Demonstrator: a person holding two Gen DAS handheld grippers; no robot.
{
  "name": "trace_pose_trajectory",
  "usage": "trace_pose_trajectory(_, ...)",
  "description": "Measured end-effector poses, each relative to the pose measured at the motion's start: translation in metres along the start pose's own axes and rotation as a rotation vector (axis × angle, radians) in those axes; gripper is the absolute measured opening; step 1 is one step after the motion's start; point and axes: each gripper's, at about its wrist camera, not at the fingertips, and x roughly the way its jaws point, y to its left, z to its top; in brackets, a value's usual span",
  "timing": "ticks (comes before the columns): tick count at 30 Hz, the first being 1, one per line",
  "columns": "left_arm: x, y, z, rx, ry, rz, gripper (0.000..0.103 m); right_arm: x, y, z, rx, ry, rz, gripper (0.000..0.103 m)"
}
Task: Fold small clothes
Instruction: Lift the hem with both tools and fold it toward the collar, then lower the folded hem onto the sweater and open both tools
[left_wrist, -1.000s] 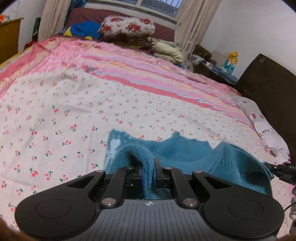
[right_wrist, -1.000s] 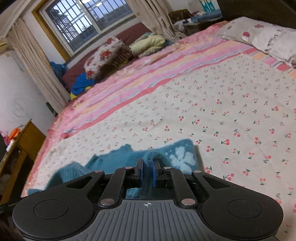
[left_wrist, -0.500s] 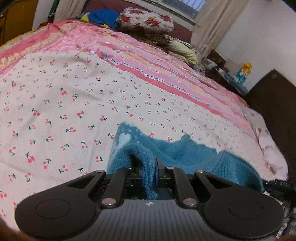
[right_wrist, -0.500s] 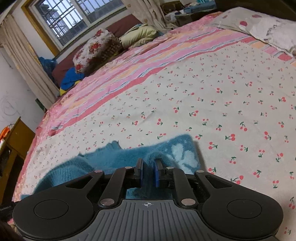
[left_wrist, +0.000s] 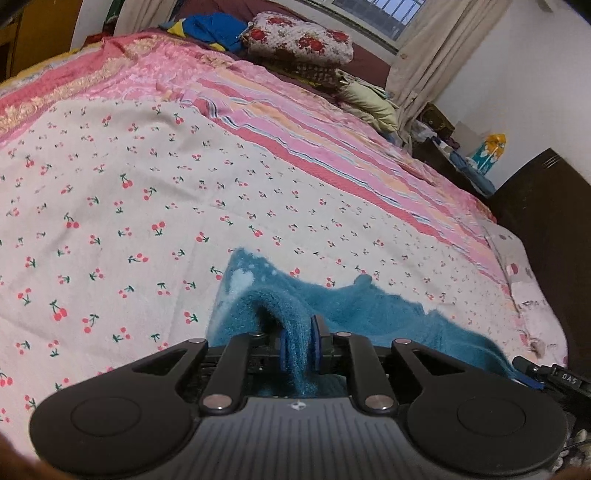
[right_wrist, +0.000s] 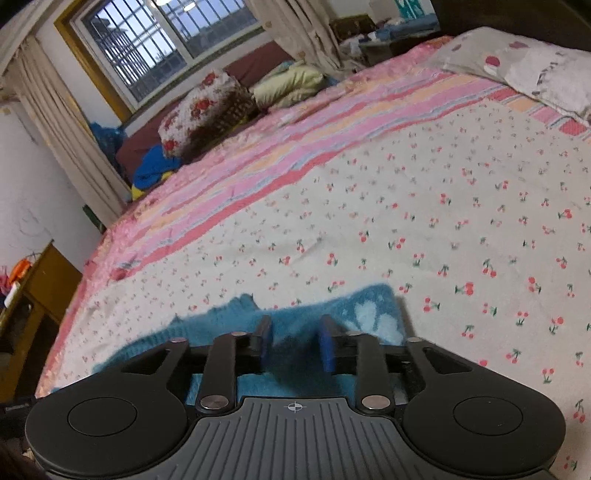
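**A:** What is different from a moment ago?

**B:** Both my grips have just been loosening. My right gripper (right_wrist: 295, 341) had its jaws pinched together on the sweater (right_wrist: 373, 314); now they stand clearly apart, with fuzzy teal cloth lying loose between them and neither pad pressing on it, as far as I can tell.

**A:** And the left?

**B:** My left gripper (left_wrist: 300, 345) has opened less. A ridge of sweater (left_wrist: 362, 302) rises between its jaws, and both pads seem to touch it, so I call that a light clamp.

**A:** Where does the sweater lie?

**B:** Flat on the bedsheet (left_wrist: 147, 184), spreading just ahead of both pairs of jaws and under them. Its heart-patterned corner sits ahead and to the left of my left jaws, ahead and to the right of my right ones.

**A:** So what does that mean?

**B:** I judge this fold is laid down and I am letting go. Next I would back out without dragging the fuzzy knit.
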Motion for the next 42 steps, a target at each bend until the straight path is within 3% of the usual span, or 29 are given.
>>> trace_pose_trajectory(7, -0.002, 0.008, 0.005, -0.079, 0.013, -0.035, 0.024, -0.009, 0.014, -0.006, -0.099, -0.018, 0.002, 0.035)
trace_pose_trajectory(12, -0.003, 0.022, 0.01, -0.212, 0.026, -0.1, 0.026, -0.005, 0.033, -0.024, -0.223, -0.001, -0.012, 0.034)
trace_pose_trajectory(18, -0.008, 0.011, 0.015, -0.123, 0.03, -0.073, 0.028, -0.003, 0.042, -0.036, -0.267, 0.023, 0.005, 0.034)
trace_pose_trajectory(24, -0.006, 0.029, 0.03, -0.238, 0.094, -0.148, 0.032, -0.001, 0.048, -0.042, -0.294, 0.035, 0.021, 0.034)
trace_pose_trajectory(26, -0.011, 0.034, 0.035, -0.247, 0.067, -0.141, 0.037, -0.002, 0.051, -0.045, -0.311, 0.038, 0.025, 0.034)
trace_pose_trajectory(30, -0.031, 0.03, 0.039, -0.166, -0.028, -0.051, 0.049, -0.001, 0.055, -0.049, -0.32, 0.045, 0.04, 0.034)
trace_pose_trajectory(33, -0.038, 0.006, 0.029, 0.024, -0.048, 0.071, 0.05, 0.001, 0.059, -0.051, -0.325, 0.046, 0.044, 0.034)
trace_pose_trajectory(38, -0.037, -0.033, -0.017, 0.346, -0.085, 0.197, 0.051, 0.001, 0.072, -0.056, -0.343, 0.052, 0.066, 0.034)
trace_pose_trajectory(42, -0.022, -0.044, -0.045, 0.471, -0.065, 0.282, 0.051, 0.002, 0.09, -0.069, -0.421, 0.056, 0.062, 0.034)
